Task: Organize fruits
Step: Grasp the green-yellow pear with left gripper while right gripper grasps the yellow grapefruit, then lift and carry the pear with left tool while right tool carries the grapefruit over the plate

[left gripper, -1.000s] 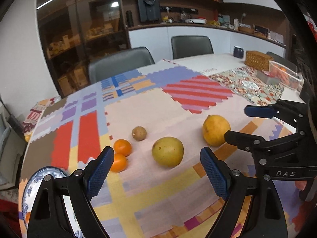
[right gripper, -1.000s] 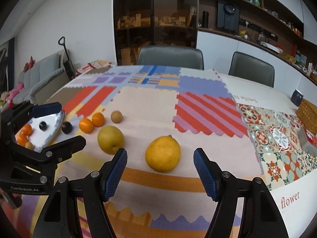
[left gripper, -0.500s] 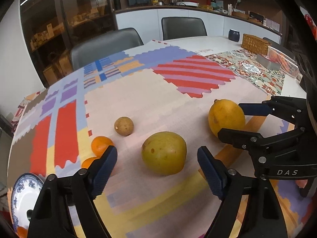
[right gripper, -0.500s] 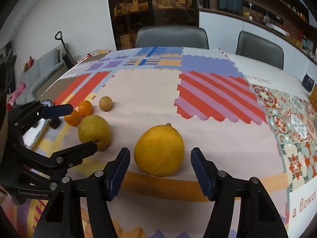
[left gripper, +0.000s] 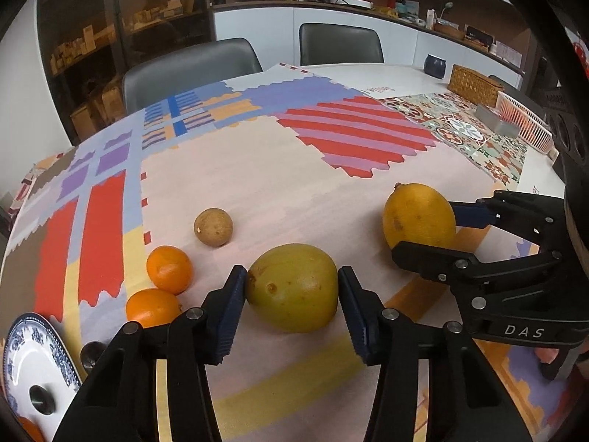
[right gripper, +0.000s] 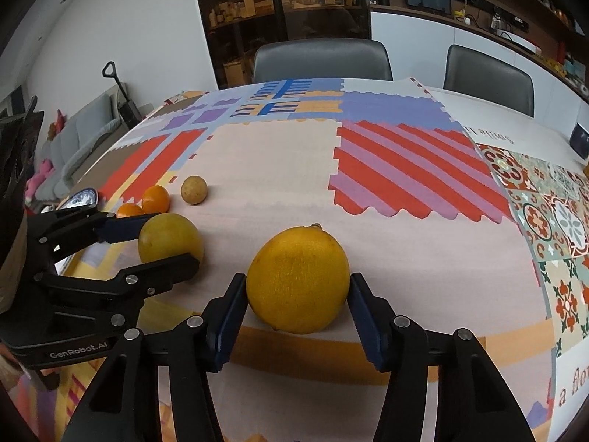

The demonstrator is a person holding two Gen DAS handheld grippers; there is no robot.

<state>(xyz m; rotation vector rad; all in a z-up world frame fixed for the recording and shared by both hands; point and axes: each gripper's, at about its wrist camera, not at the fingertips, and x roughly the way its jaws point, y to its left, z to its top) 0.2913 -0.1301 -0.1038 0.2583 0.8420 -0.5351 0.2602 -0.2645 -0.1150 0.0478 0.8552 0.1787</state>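
On a patchwork-patterned tablecloth (left gripper: 228, 191), the left gripper (left gripper: 292, 287) was closing its blue pads against both sides of a yellow-green round fruit (left gripper: 292, 287) at lower centre of its view. The right gripper (right gripper: 297, 294) was likewise closing on a large orange-yellow citrus fruit (right gripper: 298, 280), pads touching its flanks. Both fruits sat on the cloth. Two small oranges (left gripper: 169, 269) lay touching at lower left, a small tan round fruit (left gripper: 213, 227) just above them. A blue-and-white patterned plate (left gripper: 22, 353) occupied the lower-left corner. A woven basket (left gripper: 473, 84) and a white slatted basket (left gripper: 524, 125) stood at upper right.
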